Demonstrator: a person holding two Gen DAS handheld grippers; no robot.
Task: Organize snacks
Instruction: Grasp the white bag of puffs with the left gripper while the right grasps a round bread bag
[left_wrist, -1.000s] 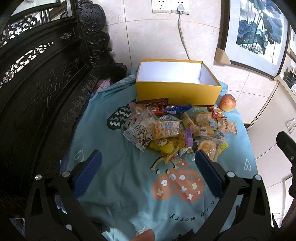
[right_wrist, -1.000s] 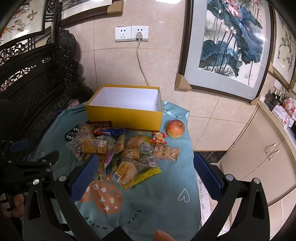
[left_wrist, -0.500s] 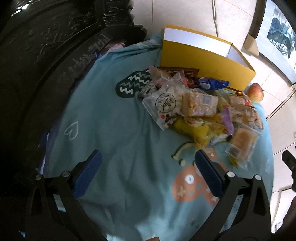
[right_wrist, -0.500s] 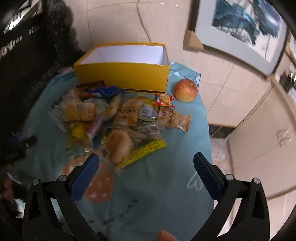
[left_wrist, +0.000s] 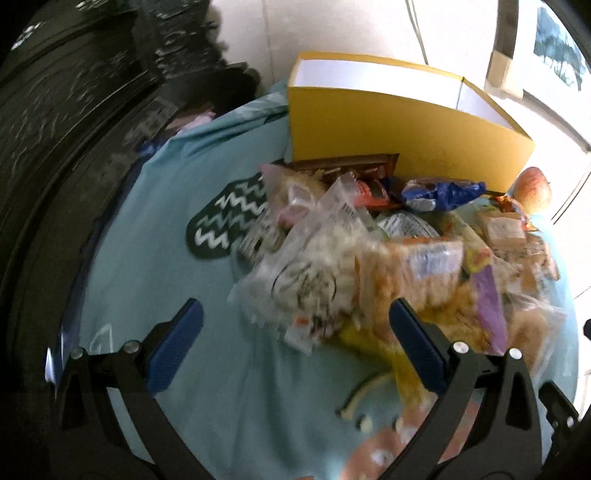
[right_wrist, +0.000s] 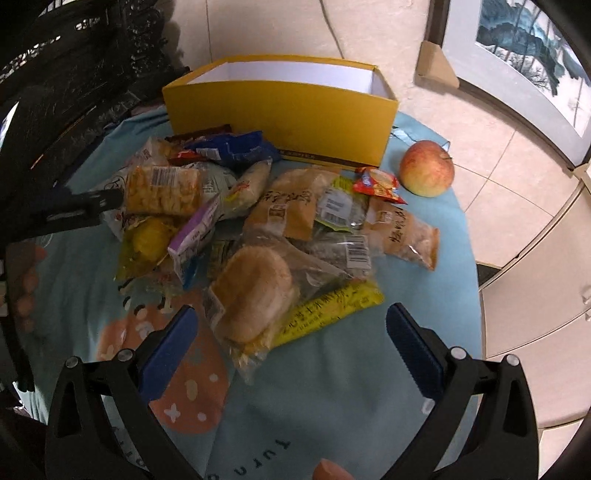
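Observation:
A heap of wrapped snacks (right_wrist: 258, 221) lies on a round table under a teal cloth (right_wrist: 332, 387), in front of an open yellow box (right_wrist: 288, 118) with a white, bare inside. My right gripper (right_wrist: 291, 339) is open just short of a clear-wrapped round bun (right_wrist: 251, 295) and a yellow bar pack (right_wrist: 332, 306). My left gripper (left_wrist: 295, 339) is open at the heap's left edge, a clear bag of pale snacks (left_wrist: 314, 273) just beyond its fingertips. That left gripper (right_wrist: 74, 206) also shows at the left of the right wrist view.
A red-yellow apple (right_wrist: 426, 171) sits on the cloth right of the box. Dark carved wooden furniture (left_wrist: 74, 129) stands close on the left. Tiled wall, a framed painting (right_wrist: 517, 48) and white cabinets (right_wrist: 535, 314) lie behind and right. A hand (right_wrist: 26, 280) shows at far left.
Both grippers have dropped and moved forward toward the snack heap, which now looms larger. Both stay open. The left view is blurred by motion.

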